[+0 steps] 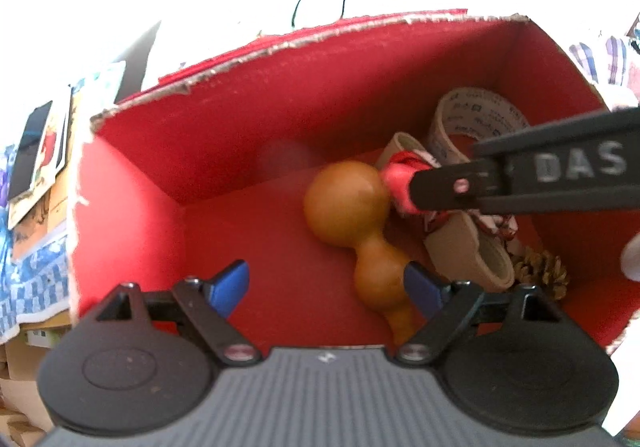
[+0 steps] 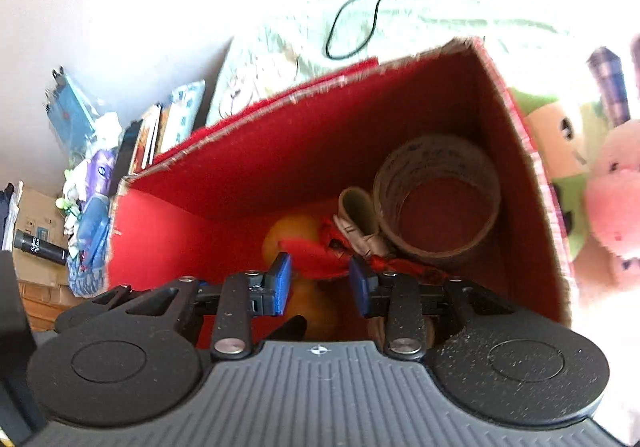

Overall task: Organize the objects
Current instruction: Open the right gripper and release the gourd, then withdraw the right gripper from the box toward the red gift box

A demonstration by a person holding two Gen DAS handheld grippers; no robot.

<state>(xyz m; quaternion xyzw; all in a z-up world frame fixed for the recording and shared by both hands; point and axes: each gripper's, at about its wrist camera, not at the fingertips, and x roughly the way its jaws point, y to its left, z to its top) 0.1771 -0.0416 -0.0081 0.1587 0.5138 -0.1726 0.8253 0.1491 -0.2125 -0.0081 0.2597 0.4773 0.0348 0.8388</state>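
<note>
The tan gourd (image 1: 352, 207) lies on the floor of my red box (image 1: 224, 127), smooth and glossy, big bulb toward the far wall, narrow neck pointing back at me. Just beside it on the right sit a red fabric piece (image 2: 320, 251), two tape rolls, the larger roll (image 2: 438, 195) leaning in the corner and the smaller roll (image 1: 468, 251) nearer, and a pine cone (image 1: 540, 273). My left gripper (image 1: 326, 287) hangs wide open, its right pad by the gourd's neck. My right gripper (image 2: 320, 287) is parted too, pads either side of the fabric; whether they touch it I cannot tell.
</note>
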